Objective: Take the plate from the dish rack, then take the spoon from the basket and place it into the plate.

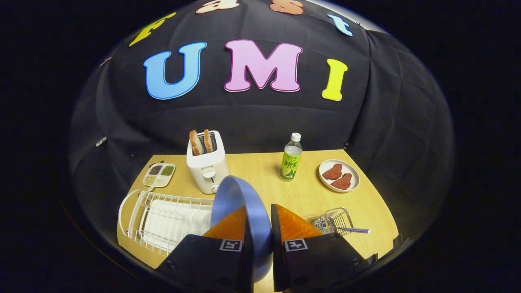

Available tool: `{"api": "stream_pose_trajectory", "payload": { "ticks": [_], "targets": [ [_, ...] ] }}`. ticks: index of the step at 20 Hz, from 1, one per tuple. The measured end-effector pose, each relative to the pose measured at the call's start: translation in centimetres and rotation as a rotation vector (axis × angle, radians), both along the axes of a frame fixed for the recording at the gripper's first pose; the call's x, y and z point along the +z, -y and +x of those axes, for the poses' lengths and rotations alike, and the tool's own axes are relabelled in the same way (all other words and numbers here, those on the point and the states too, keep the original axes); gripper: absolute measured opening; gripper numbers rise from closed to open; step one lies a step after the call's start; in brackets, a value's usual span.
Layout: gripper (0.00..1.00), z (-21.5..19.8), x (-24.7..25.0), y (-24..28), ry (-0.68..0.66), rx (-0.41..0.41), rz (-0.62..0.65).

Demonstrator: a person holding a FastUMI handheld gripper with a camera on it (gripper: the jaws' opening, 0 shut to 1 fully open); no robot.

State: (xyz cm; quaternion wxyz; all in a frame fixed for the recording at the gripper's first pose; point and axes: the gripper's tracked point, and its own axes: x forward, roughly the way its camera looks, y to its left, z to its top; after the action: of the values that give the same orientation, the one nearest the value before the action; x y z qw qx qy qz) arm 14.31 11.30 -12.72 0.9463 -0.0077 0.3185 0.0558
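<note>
Blue plate [234, 199] stands on edge, pinched by its rim between the fingers [260, 234] and lifted off the rack [163, 219] just left of them, likely so it clears the wires, spoon [353, 230] waiting in the basket [334, 221] right of them.

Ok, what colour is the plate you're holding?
Blue plate, clamped between the fingers; gripper view.

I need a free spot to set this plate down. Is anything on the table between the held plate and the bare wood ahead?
Nothing visible blocks it. The gripper is shut on the blue plate; bare table lies beyond, between toaster and bottle.
</note>
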Motion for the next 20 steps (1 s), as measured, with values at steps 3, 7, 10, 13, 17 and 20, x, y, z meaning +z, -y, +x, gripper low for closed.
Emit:
{"api": "stream_pose_trajectory", "payload": {
  "ticks": [3,7,10,13,17,20],
  "targets": [
    [0.22,-3.0,0.9,2.4,-0.031,0.004,0.082],
    [0.23,-8.3,0.4,6.5,-0.11,0.001,0.2],
    [0.23,-12.3,-1.7,9.9,-0.188,-0.003,0.249],
    [0.22,-14.9,-4.1,12.6,-0.242,0.023,0.289],
    [0.23,-15.8,-8.2,14.5,-0.308,0.067,0.36],
    [0.23,-15.0,-11.1,15.1,-0.334,0.127,0.366]
  ]
}}
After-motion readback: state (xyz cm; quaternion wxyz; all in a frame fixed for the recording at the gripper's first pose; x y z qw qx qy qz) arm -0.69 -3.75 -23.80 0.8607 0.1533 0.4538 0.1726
